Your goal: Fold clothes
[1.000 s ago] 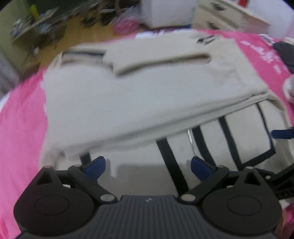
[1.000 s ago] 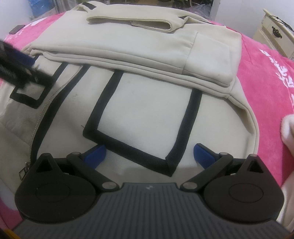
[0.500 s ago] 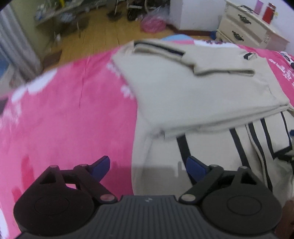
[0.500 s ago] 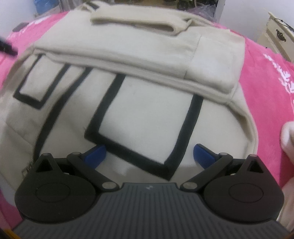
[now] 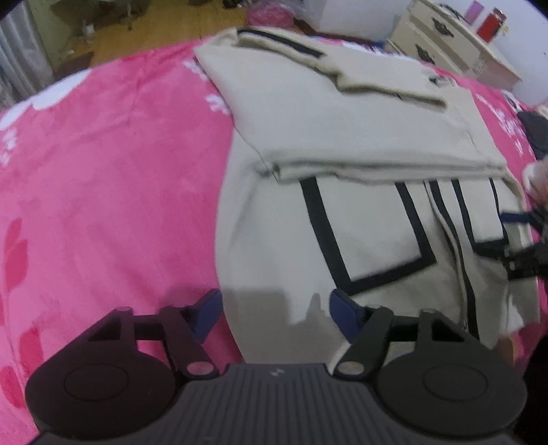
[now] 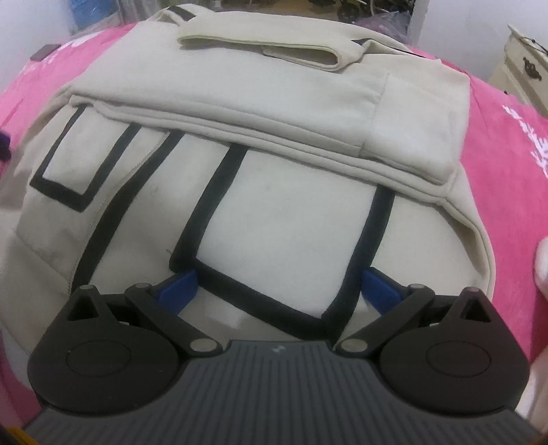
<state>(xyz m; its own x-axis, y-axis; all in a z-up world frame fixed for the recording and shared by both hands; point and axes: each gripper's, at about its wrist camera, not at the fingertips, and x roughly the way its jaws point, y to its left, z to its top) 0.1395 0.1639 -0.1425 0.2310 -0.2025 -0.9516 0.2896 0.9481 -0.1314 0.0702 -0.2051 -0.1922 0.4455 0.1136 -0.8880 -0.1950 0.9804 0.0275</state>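
A cream jacket (image 5: 359, 137) with black trim lies on the pink blanket (image 5: 102, 171), its upper part folded down over the front. My left gripper (image 5: 275, 308) hovers at the jacket's near left corner. Its jaws are closing, with the cloth's edge between them and the pads not visibly pressing. My right gripper (image 6: 279, 287) stands open over the jacket (image 6: 274, 102), straddling a black-outlined pocket (image 6: 281, 239). The right gripper's tip (image 5: 520, 232) also shows at the right edge of the left wrist view.
A white dresser (image 5: 445, 44) stands beyond the bed, with wooden floor (image 5: 137, 27) to its left. A dark item (image 5: 534, 130) lies on the blanket at the far right. A person's hand (image 6: 541, 263) shows beside the right gripper.
My left gripper has slid left along the jacket's near edge to its left corner, and its jaws have narrowed. The right gripper has stayed over the pocket.
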